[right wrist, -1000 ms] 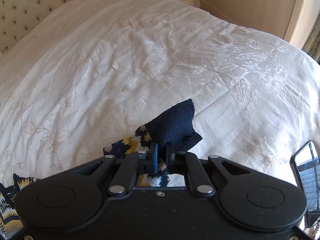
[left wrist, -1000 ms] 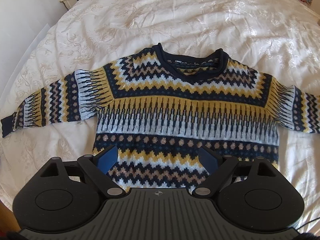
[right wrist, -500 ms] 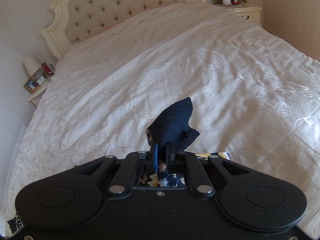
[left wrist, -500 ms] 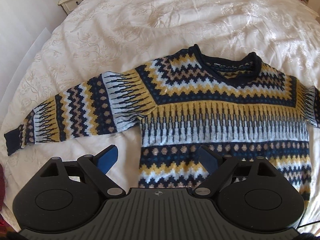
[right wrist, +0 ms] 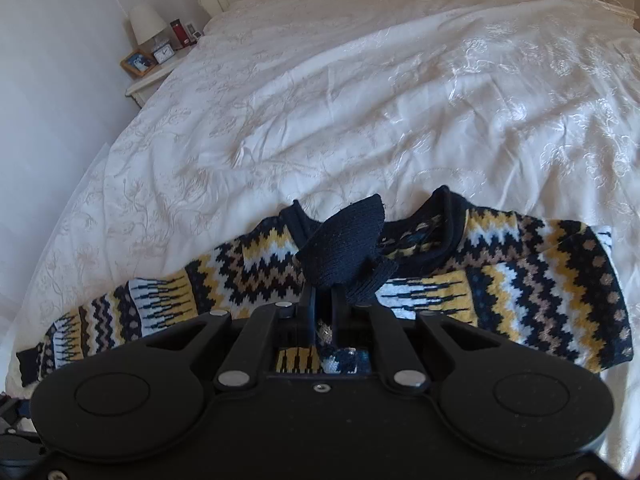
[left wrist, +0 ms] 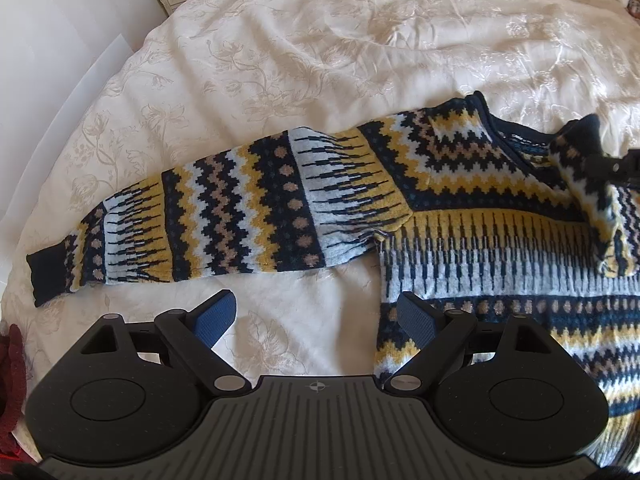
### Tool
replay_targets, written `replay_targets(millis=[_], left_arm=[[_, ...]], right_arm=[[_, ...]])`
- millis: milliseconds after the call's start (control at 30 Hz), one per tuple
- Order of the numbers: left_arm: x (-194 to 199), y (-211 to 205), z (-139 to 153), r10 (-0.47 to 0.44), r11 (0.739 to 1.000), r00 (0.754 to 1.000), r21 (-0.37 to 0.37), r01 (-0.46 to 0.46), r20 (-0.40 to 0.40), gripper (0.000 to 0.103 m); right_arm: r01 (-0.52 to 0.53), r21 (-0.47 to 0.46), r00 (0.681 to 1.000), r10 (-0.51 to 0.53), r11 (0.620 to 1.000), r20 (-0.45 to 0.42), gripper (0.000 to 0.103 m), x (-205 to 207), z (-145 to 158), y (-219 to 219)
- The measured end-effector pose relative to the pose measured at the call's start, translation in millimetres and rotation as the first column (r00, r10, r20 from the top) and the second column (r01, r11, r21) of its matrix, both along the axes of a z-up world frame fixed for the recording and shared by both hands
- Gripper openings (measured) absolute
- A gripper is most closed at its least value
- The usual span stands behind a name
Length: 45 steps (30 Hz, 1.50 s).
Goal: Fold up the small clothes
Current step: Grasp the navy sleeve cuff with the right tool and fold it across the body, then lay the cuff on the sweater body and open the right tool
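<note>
Half the sweater (left wrist: 500, 216) off-frame.

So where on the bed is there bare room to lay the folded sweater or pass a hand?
Free: the wide bedspread beyond the sweater's collar toward the headboard, and the patch under the left gripper, between outstretched sleeve and hem. Crowded: over the sweater's chest, where the right gripper holds the other cuff.

No readable text, neck label of sweater (left wrist: 524, 138) perhaps printed, too blurred
</note>
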State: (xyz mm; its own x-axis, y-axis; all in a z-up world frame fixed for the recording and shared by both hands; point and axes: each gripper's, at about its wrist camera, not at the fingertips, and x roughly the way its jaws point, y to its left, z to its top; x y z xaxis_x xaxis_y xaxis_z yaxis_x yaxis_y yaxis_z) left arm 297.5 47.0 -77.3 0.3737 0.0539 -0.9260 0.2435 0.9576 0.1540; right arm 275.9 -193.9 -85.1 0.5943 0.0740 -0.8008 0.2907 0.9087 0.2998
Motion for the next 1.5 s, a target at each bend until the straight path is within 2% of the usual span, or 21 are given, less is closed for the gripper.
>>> replay_targets(millis=[67, 133, 200, 233, 300, 367, 500, 667, 733, 833, 1033, 1067, 1100, 1133, 1167, 1200, 1300, 1400, 1500], left_arm=[[2.7, 2.6, -2.3, 0.011, 1.0, 1.0, -0.02, -0.011, -0.008, 0.087], [5.3, 2.1, -5.6, 0.013, 0.999, 1.0, -0.045, -0.014, -0.025, 0.087], [6.9, -0.6, -8.8, 0.007, 0.997, 0.999, -0.076, -0.01, -0.041, 0.087], [7.4, -3.0, -10.0, 0.002, 0.996, 0.999, -0.089, -0.006, -0.046, 0.086], [7.9, -9.8, -12.4, -0.017, 0.993, 0.998, -0.114, 0.011, -0.055, 0.086], [7.7, -18.7, -14.8, -0.044, 0.99, 0.997, -0.137, 0.036, -0.059, 0.086], [9.5, -40.7, -25.2, -0.103, 0.981, 0.992, -0.172, 0.09, -0.071, 0.086], [15.1, -65.7, -48.1, -0.163, 0.973, 0.983, -0.177, 0.146, -0.084, 0.086], [20.8, -72.4, -57.8, -0.168, 0.973, 0.981, -0.175, 0.149, -0.096, 0.082], [33.1, -76.3, -70.5, -0.144, 0.972, 0.983, -0.202, 0.119, -0.117, 0.082], [60.0, -76.4, -97.3, -0.04, 0.976, 0.983, -0.216, 0.0, -0.178, 0.08], [62.3, -76.1, -101.7, -0.031, 0.976, 0.981, -0.217, -0.011, -0.19, 0.077], [63.4, -76.3, -105.1, -0.025, 0.976, 0.98, -0.217, -0.019, -0.197, 0.065], [63.0, -76.8, -105.3, -0.024, 0.976, 0.982, -0.215, -0.018, -0.19, 0.049], [61.3, -78.0, -102.6, -0.031, 0.976, 0.984, -0.219, -0.008, -0.173, 0.039], [59.8, -79.7, -98.8, -0.042, 0.975, 0.986, -0.22, 0.006, -0.16, 0.018], [50.5, -90.0, -78.4, -0.094, 0.983, 0.992, -0.164, 0.08, -0.079, 0.007], [39.2, -88.6, -50.3, -0.12, 0.978, 0.993, -0.168, 0.121, 0.017, 0.007], [34.8, -77.3, -23.8, -0.098, 0.975, 0.992, -0.19, 0.112, 0.081, 0.007]], right_arm=[[-0.049, -0.011, 0.999, 0.049, 0.999, -0.013, 0.015, -0.6, -10.4, 15.9], [-0.102, -0.017, 0.995, 0.102, 0.995, -0.018, 0.023, -3.1, -17.8, 29.1], [-0.163, 0.005, 0.986, 0.163, 0.987, -0.021, 0.024, -6.3, -23.6, 38.8], [-0.183, 0.008, 0.983, 0.183, 0.983, -0.022, 0.028, -8.8, -25.3, 41.5], [-0.198, -0.01, 0.98, 0.198, 0.98, -0.024, 0.054, -16.6, -25.6, 42.6], [-0.192, -0.024, 0.981, 0.191, 0.981, -0.021, 0.062, -25.2, -24.7, 37.3], [-0.152, -0.062, 0.987, 0.149, 0.986, -0.055, 0.062, -42.5, -28.9, 18.3], [-0.077, -0.069, 0.992, 0.069, 0.995, -0.107, 0.063, -66.8, -39.6, -11.2], [-0.053, -0.071, 0.992, 0.045, 0.996, -0.117, 0.063, -75.5, -42.5, -20.7], [-0.028, -0.073, 0.992, 0.018, 0.997, -0.126, 0.063, -84.8, -44.9, -30.5], [-0.012, -0.065, 0.989, 0.003, 0.998, -0.148, 0.065, -90.9, -52.7, -38.5], [-0.012, -0.06, 0.988, 0.003, 0.998, -0.151, 0.065, -91.6, -54.3, -38.8], [-0.012, -0.055, 0.988, 0.003, 0.998, -0.154, 0.065, -91.7, -55.2, -38.8], [-0.011, -0.05, 0.988, 0.003, 0.999, -0.157, 0.065, -91.7, -56.1, -38.5], [-0.011, -0.047, 0.987, 0.004, 0.999, -0.158, 0.065, -91.7, -56.5, -38.0], [-0.012, -0.044, 0.987, 0.005, 0.999, -0.159, 0.065, -92.1, -56.8, -37.9], [-0.01, -0.037, 0.987, 0.004, 0.999, -0.16, 0.065, -93.0, -56.7, -37.5], [-0.005, -0.034, 0.988, 0.0, 0.999, -0.157, 0.065, -94.8, -54.4, -39.9], [0.009, -0.048, 0.989, -0.016, 0.999, -0.146, 0.065, -97.9, -47.4, -49.6]])
